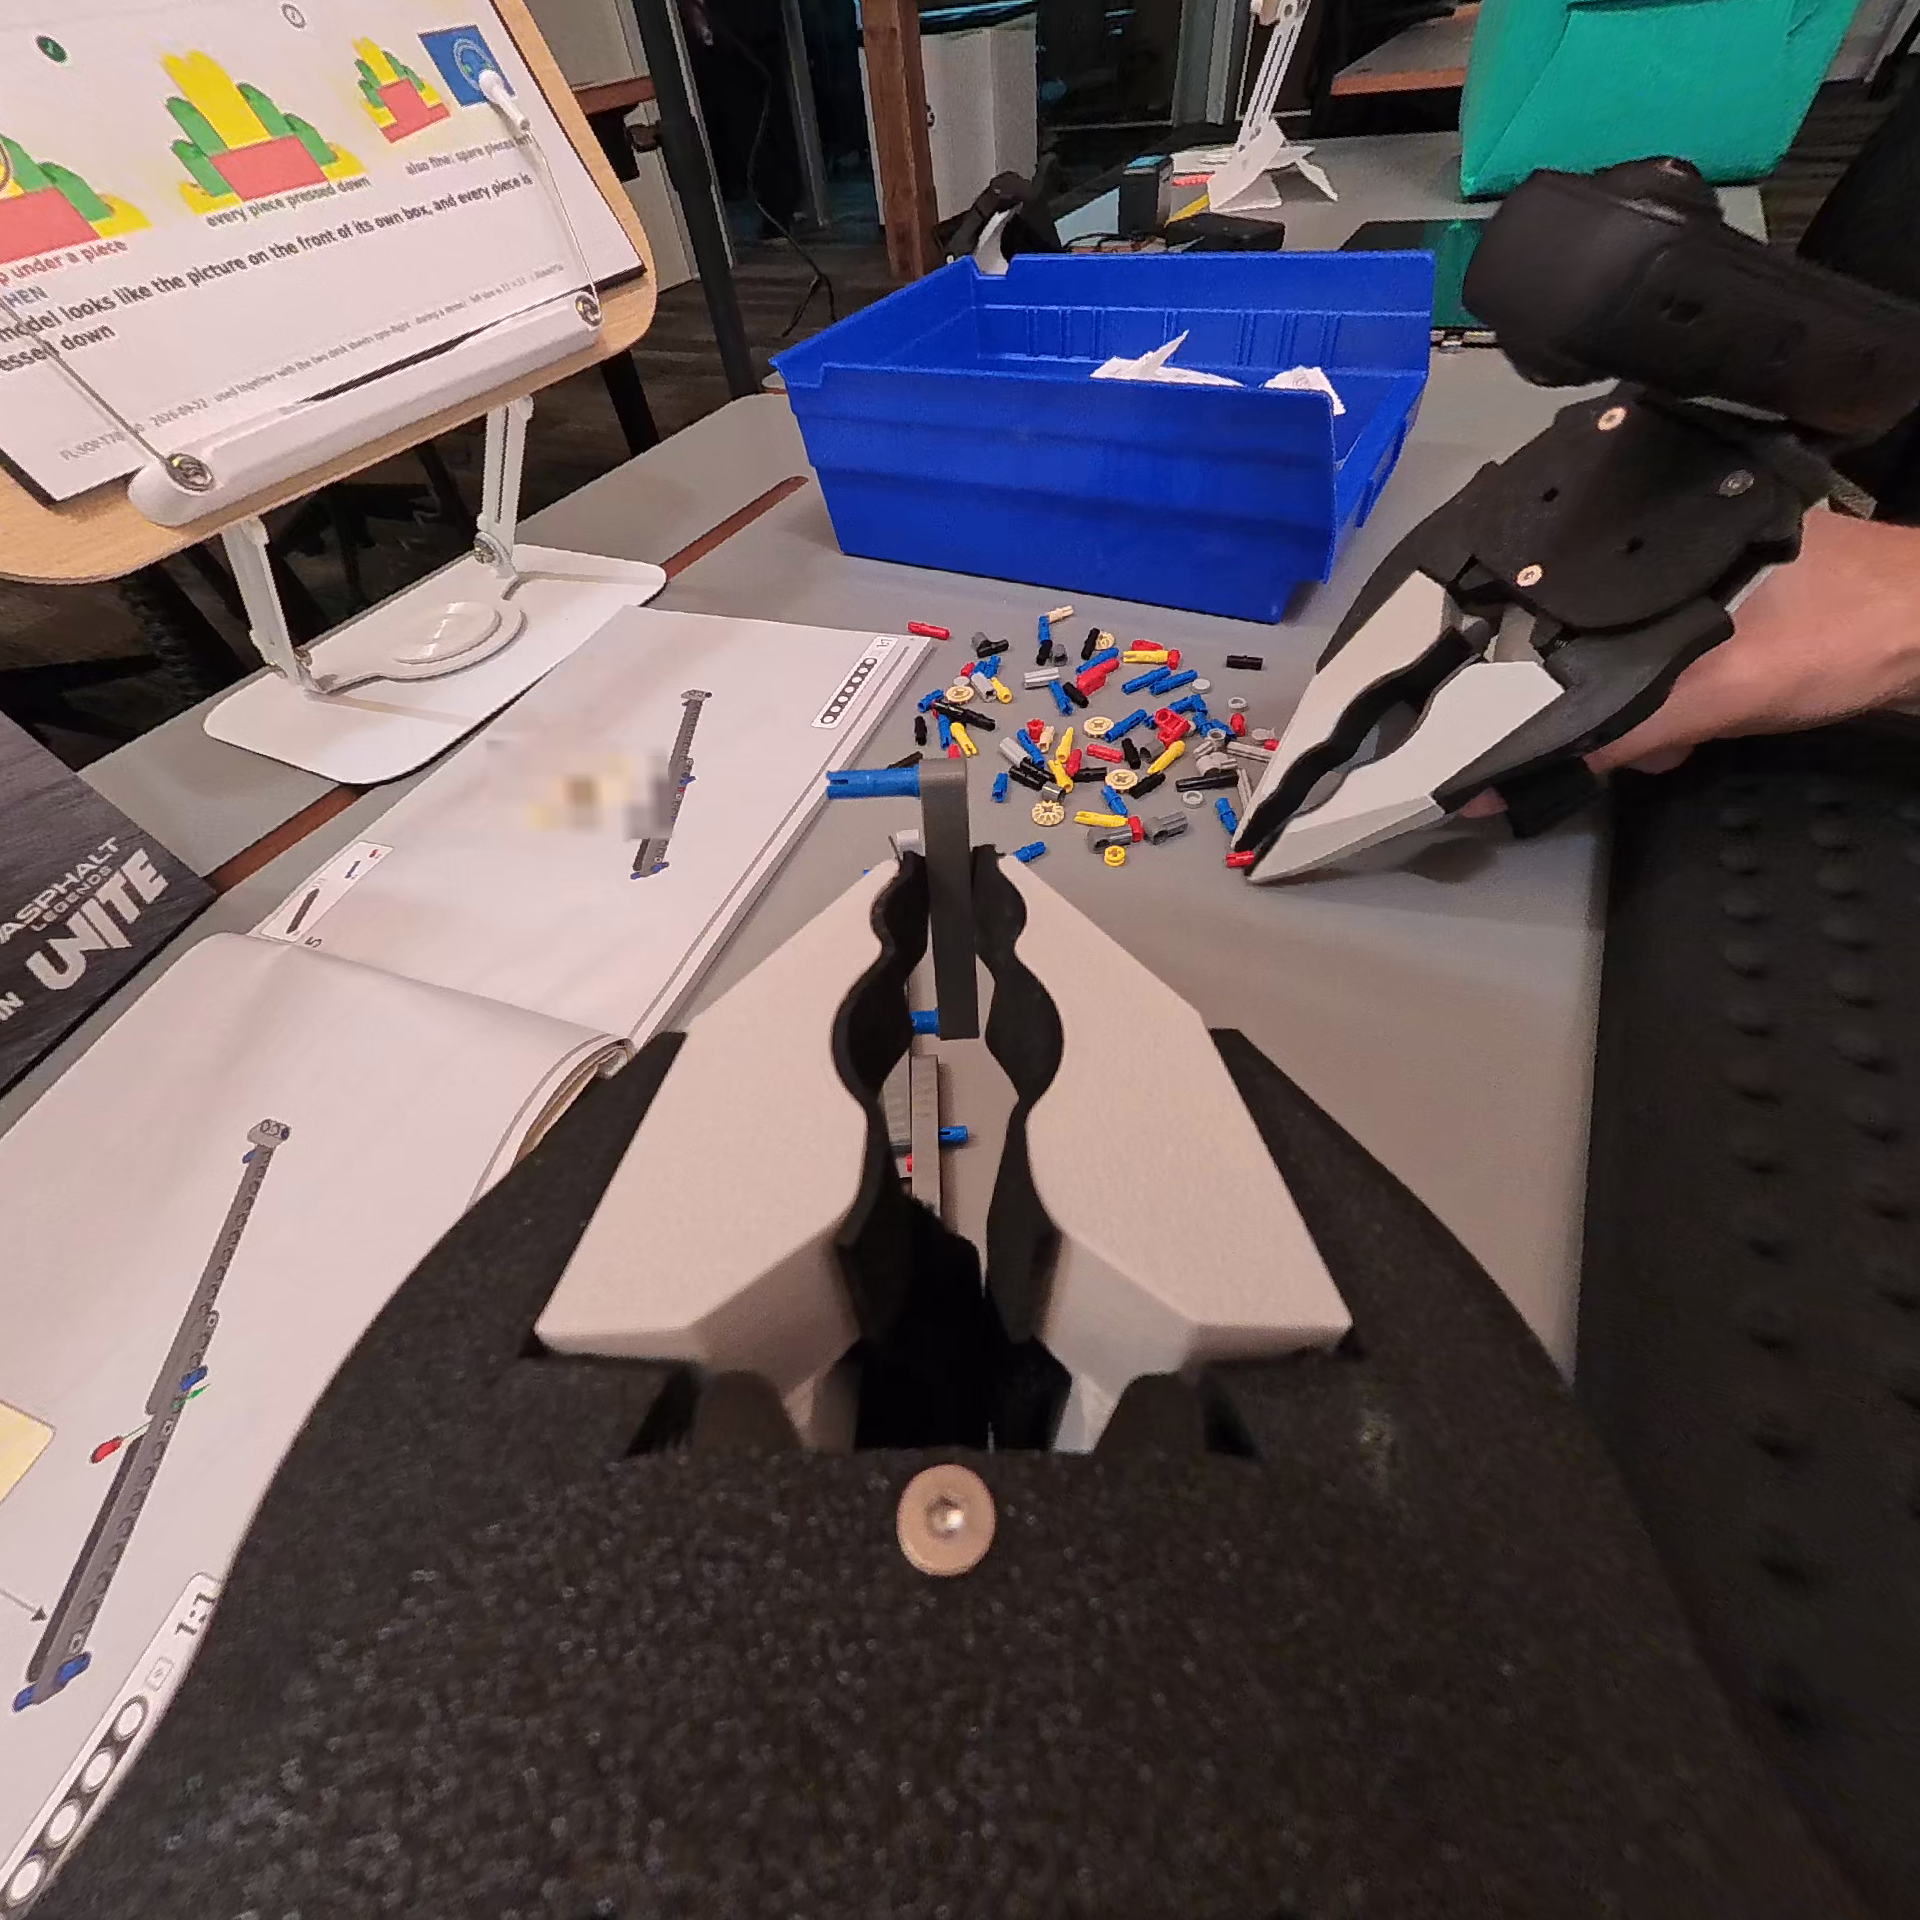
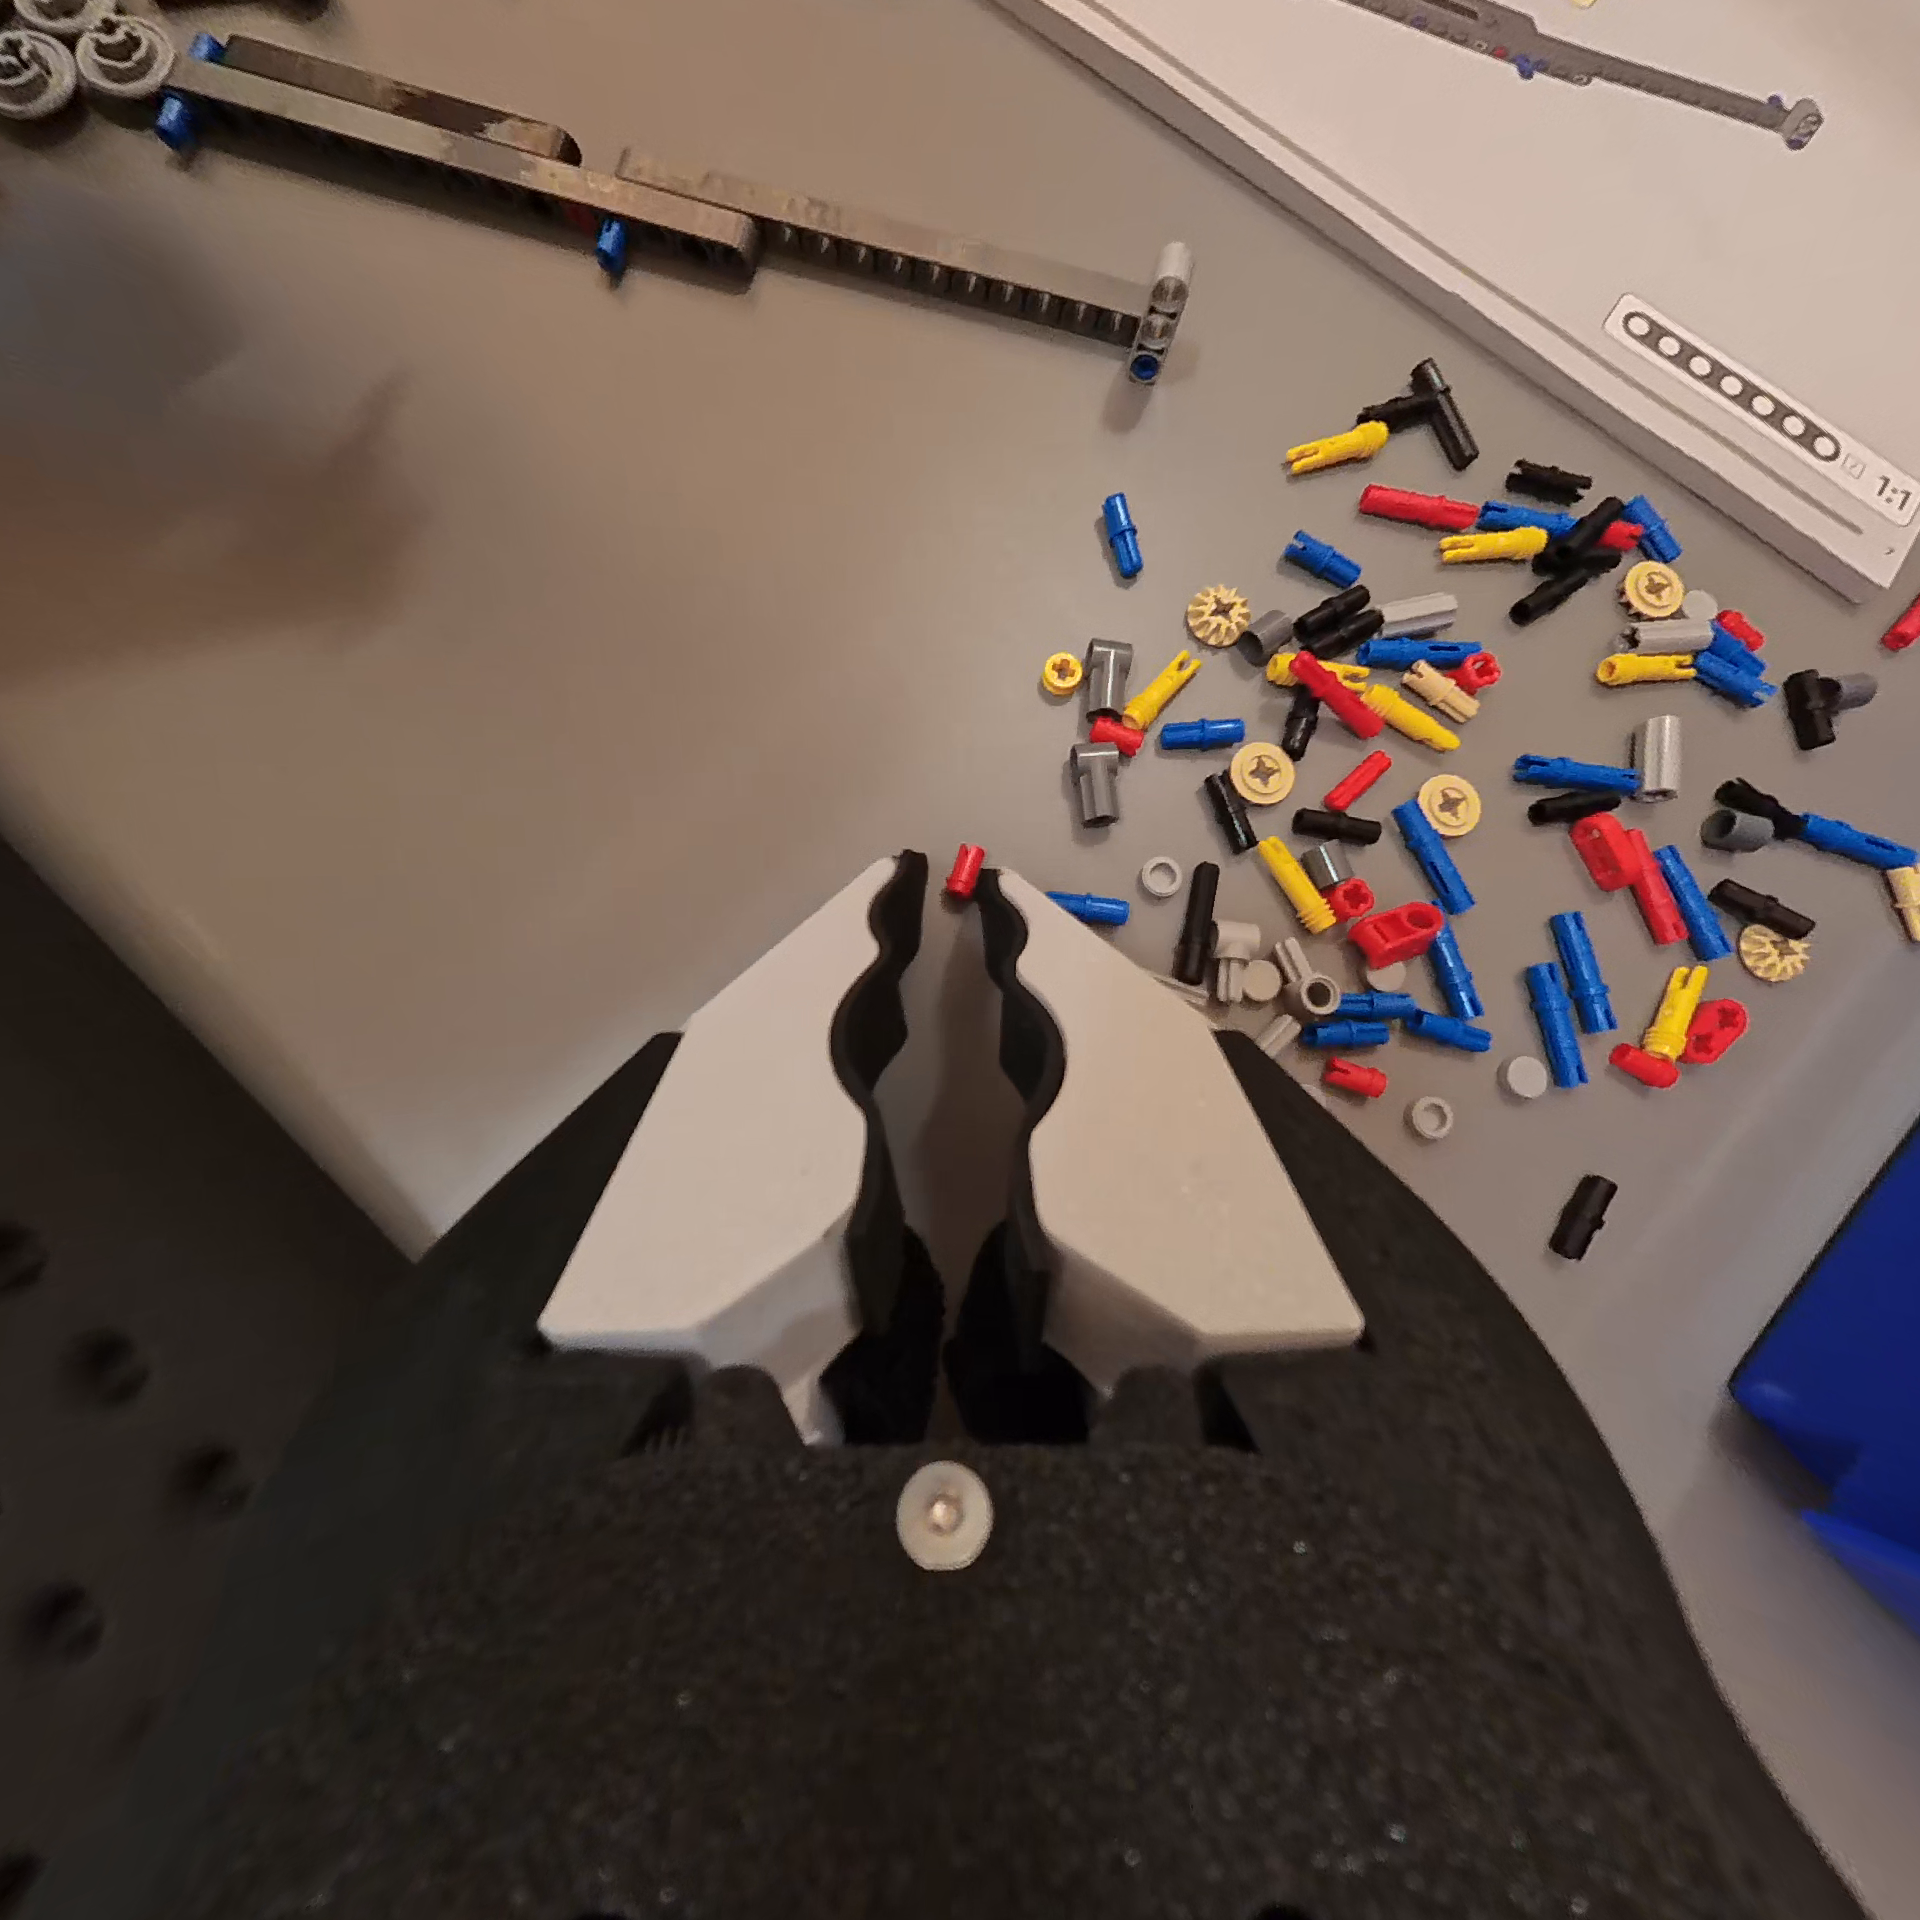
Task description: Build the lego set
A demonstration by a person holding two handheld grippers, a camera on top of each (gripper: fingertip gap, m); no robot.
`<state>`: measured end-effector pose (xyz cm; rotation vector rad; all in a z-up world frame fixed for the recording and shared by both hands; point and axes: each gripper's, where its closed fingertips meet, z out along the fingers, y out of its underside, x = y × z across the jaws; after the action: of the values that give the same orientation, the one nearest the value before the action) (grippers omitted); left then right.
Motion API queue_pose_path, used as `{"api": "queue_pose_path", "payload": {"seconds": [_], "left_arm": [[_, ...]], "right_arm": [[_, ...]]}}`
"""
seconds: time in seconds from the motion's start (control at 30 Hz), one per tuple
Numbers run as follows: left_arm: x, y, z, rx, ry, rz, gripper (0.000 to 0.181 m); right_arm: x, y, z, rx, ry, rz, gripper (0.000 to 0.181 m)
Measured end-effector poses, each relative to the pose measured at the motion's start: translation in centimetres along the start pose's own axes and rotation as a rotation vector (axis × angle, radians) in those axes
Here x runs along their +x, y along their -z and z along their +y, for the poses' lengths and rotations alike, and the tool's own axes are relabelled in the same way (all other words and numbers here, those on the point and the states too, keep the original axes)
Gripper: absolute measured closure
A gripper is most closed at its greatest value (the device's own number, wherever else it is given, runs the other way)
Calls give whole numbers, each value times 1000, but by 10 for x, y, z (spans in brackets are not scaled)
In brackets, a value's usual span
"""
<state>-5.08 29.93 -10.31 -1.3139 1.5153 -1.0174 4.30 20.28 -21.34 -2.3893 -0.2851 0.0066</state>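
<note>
So, a small red pin (image 2: 964,869) is being pinched at the very tips of the right gripper (image 2: 954,875), jaws nearly closed on it, at the near edge of the loose parts pile (image 2: 1455,748). The left gripper (image 1: 948,883) is clamped on a dark grey beam (image 1: 951,914), held upright with a blue pin (image 1: 873,781) sticking out of its top. Looks like a pin-fitting step: the red pin probably gets lifted and lined up with a beam hole next. The right gripper is angled steeply down to the table (image 2: 520,623), with a hand (image 1: 1787,665) seen behind it. The instruction booklet (image 1: 582,831) lies open to the left.
</note>
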Motion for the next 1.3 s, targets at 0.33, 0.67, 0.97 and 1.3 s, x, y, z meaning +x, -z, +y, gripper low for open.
{"api": "queue_pose_path", "payload": {"seconds": [0.33, 0.67, 0.97, 1.3], "left_arm": [[0, 0, 1, -3, -5, -2, 174], [0, 0, 0, -1, -8, -4, 174], [0, -1, 0, -3, -10, -5, 174], [2, -1, 1, -10, -20, 0, 175]], "right_arm": [[2, -1, -1, 10, 31, 43, 177], [-1, 1, 1, -2, 48, 34, 175], [0, 3, 3, -12, 41, 30, 171], [0, 0, 0, -1, 49, 38, 177]]}}
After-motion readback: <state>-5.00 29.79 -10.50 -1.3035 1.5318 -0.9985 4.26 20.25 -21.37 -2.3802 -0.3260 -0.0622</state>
